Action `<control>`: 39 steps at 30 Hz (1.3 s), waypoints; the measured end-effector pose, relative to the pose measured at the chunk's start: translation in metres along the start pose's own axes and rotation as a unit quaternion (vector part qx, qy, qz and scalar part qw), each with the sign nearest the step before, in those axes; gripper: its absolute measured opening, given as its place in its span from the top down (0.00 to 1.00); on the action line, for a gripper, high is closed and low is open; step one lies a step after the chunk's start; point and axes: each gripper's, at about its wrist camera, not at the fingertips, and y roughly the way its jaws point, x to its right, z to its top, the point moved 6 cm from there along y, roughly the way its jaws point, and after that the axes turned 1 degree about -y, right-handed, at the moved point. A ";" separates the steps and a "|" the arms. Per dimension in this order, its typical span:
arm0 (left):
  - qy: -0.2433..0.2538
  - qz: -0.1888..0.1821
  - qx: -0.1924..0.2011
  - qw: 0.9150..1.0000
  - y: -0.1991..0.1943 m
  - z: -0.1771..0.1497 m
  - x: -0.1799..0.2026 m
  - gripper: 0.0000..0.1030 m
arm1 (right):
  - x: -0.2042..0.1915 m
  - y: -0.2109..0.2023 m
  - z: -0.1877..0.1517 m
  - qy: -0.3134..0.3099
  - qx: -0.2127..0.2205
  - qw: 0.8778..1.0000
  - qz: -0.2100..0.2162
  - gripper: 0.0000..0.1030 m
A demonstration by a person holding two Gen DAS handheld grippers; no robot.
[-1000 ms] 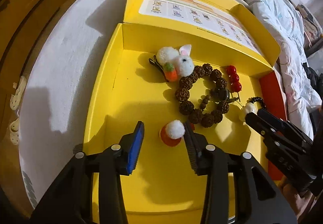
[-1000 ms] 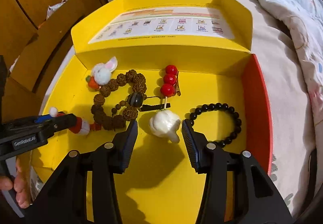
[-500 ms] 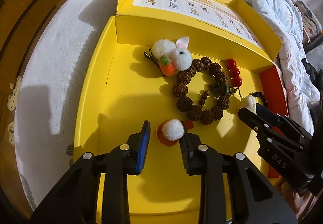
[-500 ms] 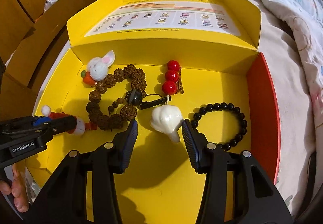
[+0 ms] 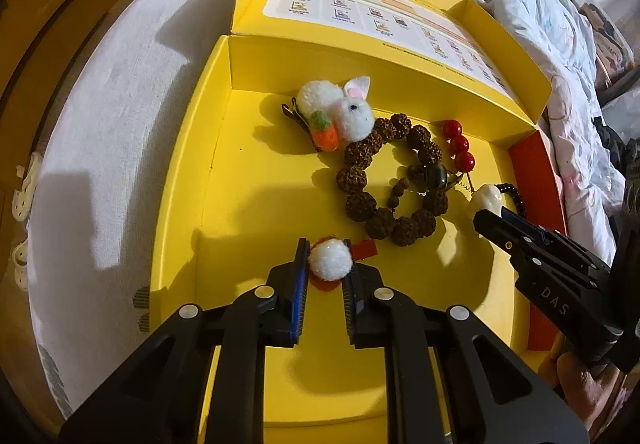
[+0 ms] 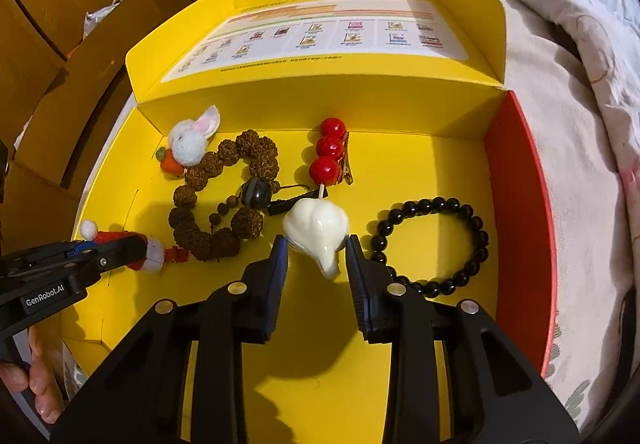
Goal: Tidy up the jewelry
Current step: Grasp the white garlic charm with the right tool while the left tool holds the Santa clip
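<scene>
Left wrist view shows the left tool (image 5: 325, 268) closing on the Santa-hat clip (image 5: 331, 263) at lower centre and the right tool (image 6: 314, 256) closing around the white charm (image 6: 318, 232), while every piece lies unsorted in the yellow box (image 5: 192, 180).

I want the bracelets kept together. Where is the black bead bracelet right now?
In the right wrist view, the black bead bracelet lies flat on the yellow box floor, near the red side wall, just right of the white ornament.
</scene>
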 end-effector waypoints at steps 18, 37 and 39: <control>0.013 -0.019 0.033 0.999 -0.037 -0.003 0.012 0.85 | 0.006 -0.029 0.002 0.013 0.025 0.999 0.025 0.83; 0.007 -0.022 0.028 0.999 -0.034 -0.003 0.010 0.85 | -0.011 -0.007 0.012 -0.012 -0.014 1.000 -0.019 0.52; 0.009 -0.021 0.027 0.999 -0.034 -0.004 0.010 0.85 | -0.010 -0.006 0.011 -0.010 -0.014 1.000 -0.021 0.52</control>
